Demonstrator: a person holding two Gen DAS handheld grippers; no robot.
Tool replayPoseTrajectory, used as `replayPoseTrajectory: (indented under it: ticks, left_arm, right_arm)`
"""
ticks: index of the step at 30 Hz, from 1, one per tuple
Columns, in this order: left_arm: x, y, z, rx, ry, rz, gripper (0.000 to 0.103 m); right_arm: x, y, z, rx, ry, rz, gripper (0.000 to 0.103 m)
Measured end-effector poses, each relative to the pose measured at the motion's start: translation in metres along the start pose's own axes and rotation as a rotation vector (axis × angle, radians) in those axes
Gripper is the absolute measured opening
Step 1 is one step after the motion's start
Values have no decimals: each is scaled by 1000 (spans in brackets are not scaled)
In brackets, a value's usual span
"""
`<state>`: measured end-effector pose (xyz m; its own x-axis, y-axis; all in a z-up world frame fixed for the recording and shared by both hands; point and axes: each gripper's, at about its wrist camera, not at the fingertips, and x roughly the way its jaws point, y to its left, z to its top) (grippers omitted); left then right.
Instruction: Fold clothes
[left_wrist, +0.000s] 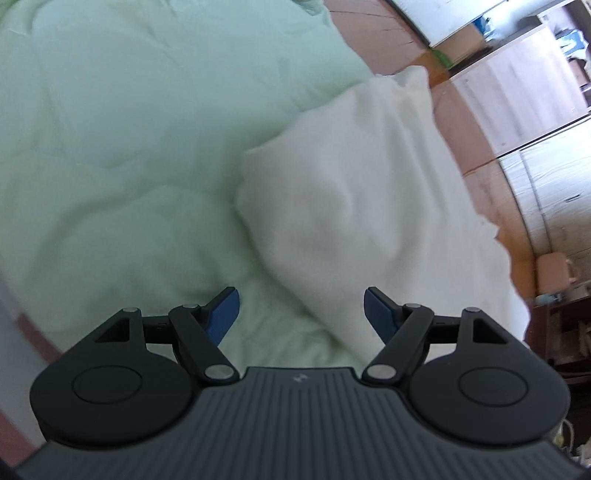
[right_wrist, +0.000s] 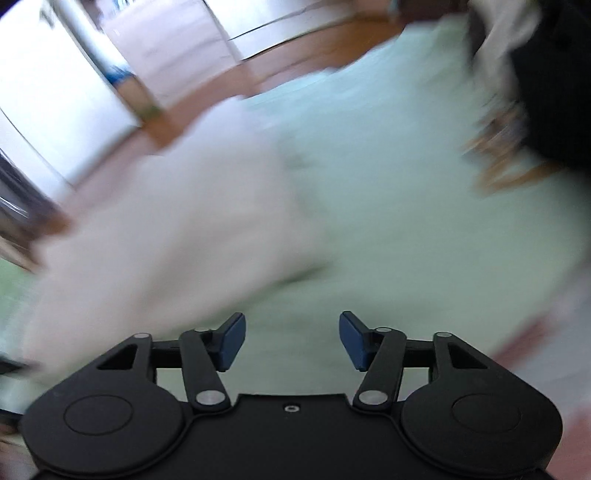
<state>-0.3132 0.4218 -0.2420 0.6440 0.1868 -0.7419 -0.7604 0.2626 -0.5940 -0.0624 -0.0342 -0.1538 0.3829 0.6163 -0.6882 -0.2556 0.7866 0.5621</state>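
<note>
My left gripper (left_wrist: 301, 306) is spread wide with nothing between its blue pads (left_wrist: 223, 314), positioned above the pale green quilt (left_wrist: 110, 147). The white garment (left_wrist: 351, 192) lies bunched on the quilt, ahead and to the right, beside the wooden floor (left_wrist: 369, 22). My right gripper (right_wrist: 291, 338) is likewise parted and empty; that view is blurred, with the garment (right_wrist: 166, 229) ahead-left.

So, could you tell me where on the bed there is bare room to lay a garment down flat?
The pale green quilt lies bare to the left of the white garment, ahead of the open left hand-held gripper. The side toward the wooden floor is crowded by that garment. The right wrist view is too blurred to add much.
</note>
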Motion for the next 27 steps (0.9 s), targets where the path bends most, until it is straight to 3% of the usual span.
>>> replayPoseTrajectory:
  ticks: [2, 4, 6, 7, 10, 13, 14, 15, 16, 17, 20, 23, 27]
  left_arm:
    - [8, 2, 5, -31, -39, -45, 75]
    - [15, 12, 10, -136, -33, -106, 75]
    - [20, 24, 15, -258, -16, -173, 74]
    - [21, 22, 17, -244, -23, -173, 73]
    - [24, 11, 23, -156, -55, -155, 68]
    - [31, 2, 26, -117, -74, -144, 68]
    - [33, 0, 28, -120, -76, -139, 68]
    - [34, -3, 31, -119, -76, -135, 65]
    - [33, -9, 35, -89, -72, -128, 40]
    - [32, -16, 38, -53, -67, -121, 27]
    - [21, -39, 46, 29, -88, -107, 27]
    - [8, -46, 49, 33, -125, -144, 27]
    - [16, -38, 49, -9, -106, -143, 29]
  right_arm:
    - [23, -11, 5, 151, 29, 86, 68]
    - [41, -21, 9, 293, 46, 117, 70]
    - [45, -24, 13, 407, 14, 173, 71]
    - [46, -24, 15, 436, -3, 184, 70]
    - [52, -24, 24, 419, -57, 122, 70]
    - [65, -21, 35, 373, -103, 115, 67]
    - [67, -14, 41, 302, -113, 104, 31]
    - [66, -5, 47, 215, -127, 95, 18]
    - [61, 7, 56, 114, -162, 83, 18]
    - [54, 16, 65, 60, -193, 85, 17]
    - [37, 33, 91, 20, -248, 137, 17]
    - [26, 43, 105, 24, -278, 175, 17]
    - [38, 33, 96, 74, -227, 146, 18]
